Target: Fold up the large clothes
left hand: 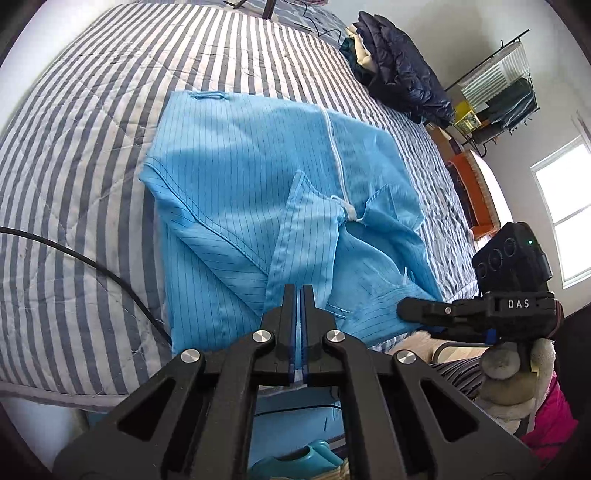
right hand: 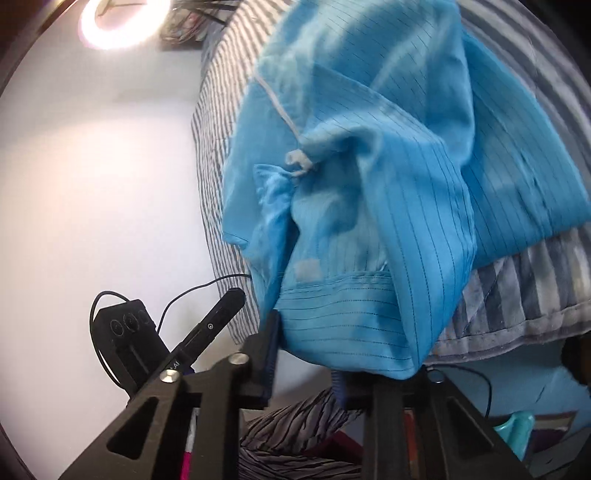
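A light blue pinstriped garment (left hand: 236, 177) with a white zip lies partly folded on the striped quilt (left hand: 74, 147) of a bed. In the left wrist view my left gripper (left hand: 299, 290) is shut at the near edge, with the raised collar flap (left hand: 295, 236) running down into its fingertips. My right gripper (left hand: 402, 306) comes in from the right, its tip at the garment's near right corner. The right wrist view shows the right gripper (right hand: 308, 332) closed around a bunched hem (right hand: 332, 325); the fabric hides its right finger. My left gripper (right hand: 232, 299) shows at lower left.
A pile of dark clothes (left hand: 402, 66) sits at the bed's far right corner. Beyond it are a wire rack (left hand: 509, 92), an orange box (left hand: 476, 192) and a window (left hand: 565, 206). A black cable (left hand: 92, 266) crosses the quilt at left. A ring light (right hand: 122, 22) glows overhead.
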